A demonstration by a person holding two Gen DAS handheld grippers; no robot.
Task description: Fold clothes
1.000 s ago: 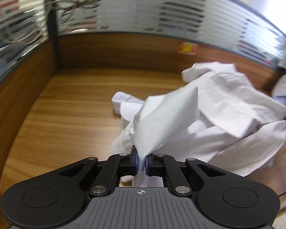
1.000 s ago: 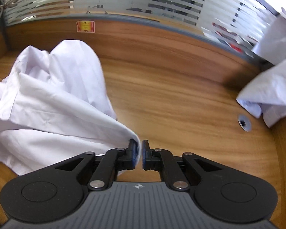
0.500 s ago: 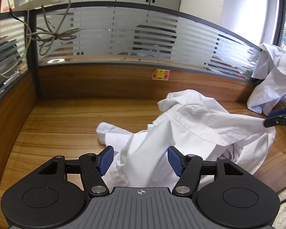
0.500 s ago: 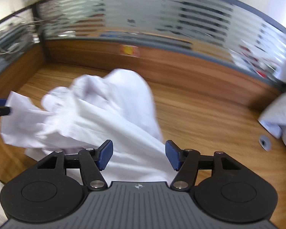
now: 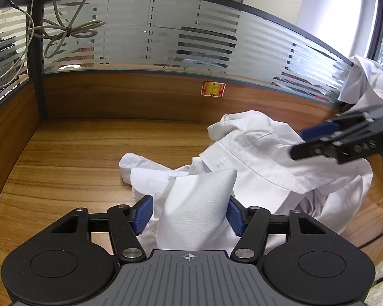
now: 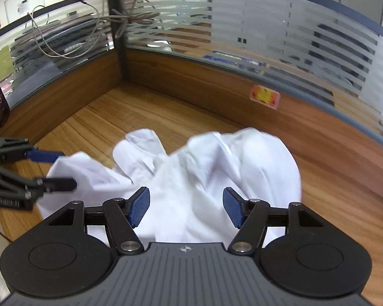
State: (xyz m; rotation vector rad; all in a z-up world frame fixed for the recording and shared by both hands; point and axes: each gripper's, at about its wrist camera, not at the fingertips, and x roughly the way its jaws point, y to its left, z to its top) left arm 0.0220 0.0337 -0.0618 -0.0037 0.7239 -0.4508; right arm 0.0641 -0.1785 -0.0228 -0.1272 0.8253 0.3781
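Both hand-held grippers, left (image 5: 189, 213) and right (image 6: 186, 209), have released the white shirt (image 5: 255, 168), jaws spread wide.

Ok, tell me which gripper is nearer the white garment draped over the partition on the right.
Right. The right gripper hovers open over the crumpled shirt's far right side, towards the draped garment. The left gripper is open at the shirt's near edge, farther away.
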